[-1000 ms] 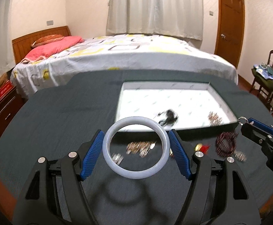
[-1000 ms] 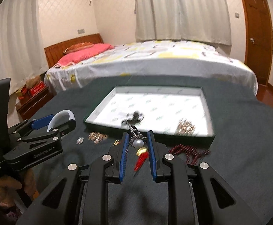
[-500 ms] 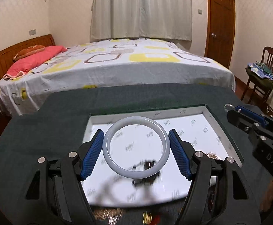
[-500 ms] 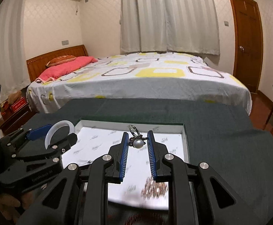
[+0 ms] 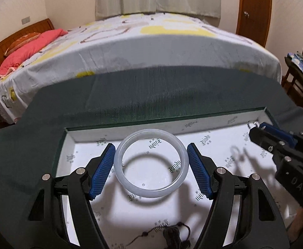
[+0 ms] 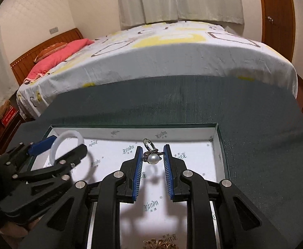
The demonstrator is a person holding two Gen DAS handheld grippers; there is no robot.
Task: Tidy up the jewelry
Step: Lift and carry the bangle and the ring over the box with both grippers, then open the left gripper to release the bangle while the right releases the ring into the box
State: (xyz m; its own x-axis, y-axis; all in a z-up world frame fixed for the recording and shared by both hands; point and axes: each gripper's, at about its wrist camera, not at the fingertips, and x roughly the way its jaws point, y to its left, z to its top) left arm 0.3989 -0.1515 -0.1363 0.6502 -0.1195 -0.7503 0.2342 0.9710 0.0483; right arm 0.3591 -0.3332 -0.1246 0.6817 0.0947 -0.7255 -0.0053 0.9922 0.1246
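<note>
Now we had carried both pieces over the tray (image 5: 195, 122): left tongs (image 5: 150, 162) pinching the bangle (image 5: 120, 170), right tongs (image 6: 153, 161) pinching the pearl ring (image 6: 153, 158), ready for release.

Each black claw (image 5: 150, 157) carries ribbed blue pads (image 6: 137, 173), silver screws and faint white lettering.

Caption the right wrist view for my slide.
Right gripper holds a pearl ring over the white-lined tray, left gripper's bangle alongside.
</note>
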